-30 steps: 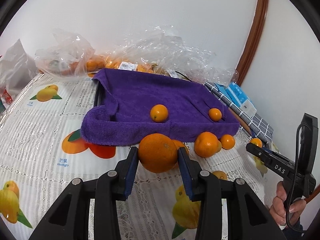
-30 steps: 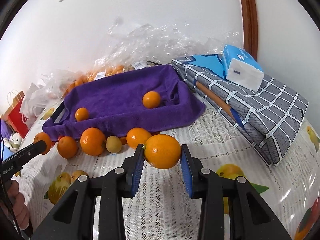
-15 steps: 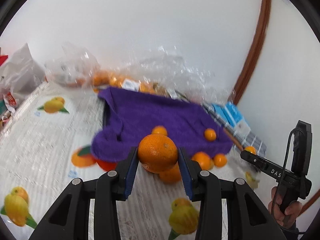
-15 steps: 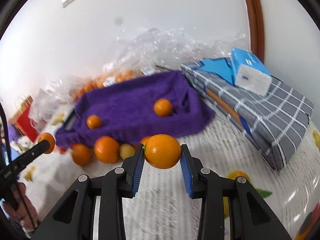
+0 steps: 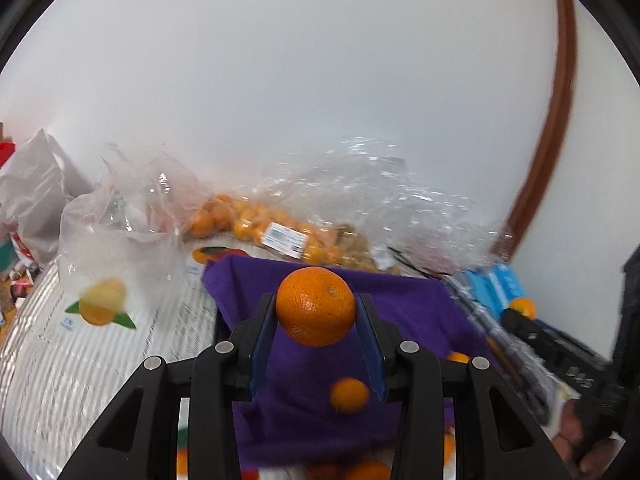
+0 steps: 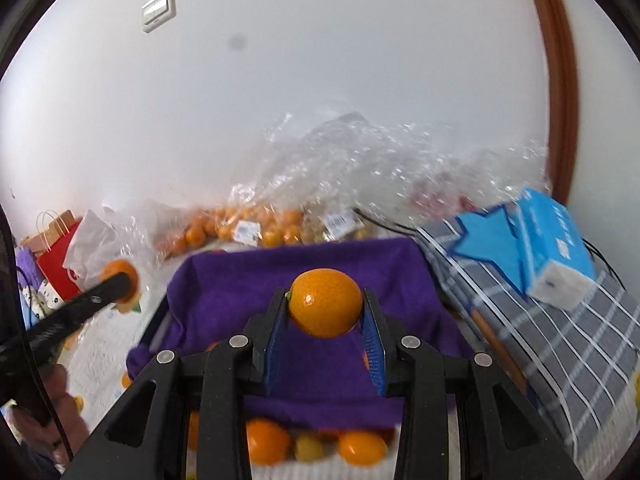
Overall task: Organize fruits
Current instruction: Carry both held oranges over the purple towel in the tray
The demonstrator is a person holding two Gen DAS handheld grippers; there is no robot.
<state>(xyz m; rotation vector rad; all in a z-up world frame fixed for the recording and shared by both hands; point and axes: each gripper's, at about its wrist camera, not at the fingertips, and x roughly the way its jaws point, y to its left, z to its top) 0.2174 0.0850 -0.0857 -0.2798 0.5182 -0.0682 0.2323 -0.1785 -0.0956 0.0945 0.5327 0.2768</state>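
My left gripper (image 5: 316,312) is shut on a large orange (image 5: 316,306) and holds it above the purple towel-lined tray (image 5: 416,312). A small orange (image 5: 349,394) lies on the towel below it. My right gripper (image 6: 325,308) is shut on a smooth orange (image 6: 325,302) above the same purple tray (image 6: 224,280). Several loose oranges (image 6: 266,442) lie on the table in front of the tray. The left gripper with its orange also shows at the left of the right wrist view (image 6: 120,276).
Clear plastic bags of small oranges (image 5: 256,220) lie behind the tray against the white wall. A folded grey checked cloth (image 6: 560,344) with a blue tissue pack (image 6: 556,252) lies to the right. A red paper bag (image 6: 54,256) stands at the far left.
Both grippers have lifted their oranges off the table and moved forward over the purple tray. The loose oranges have dropped to the bottom of both views.
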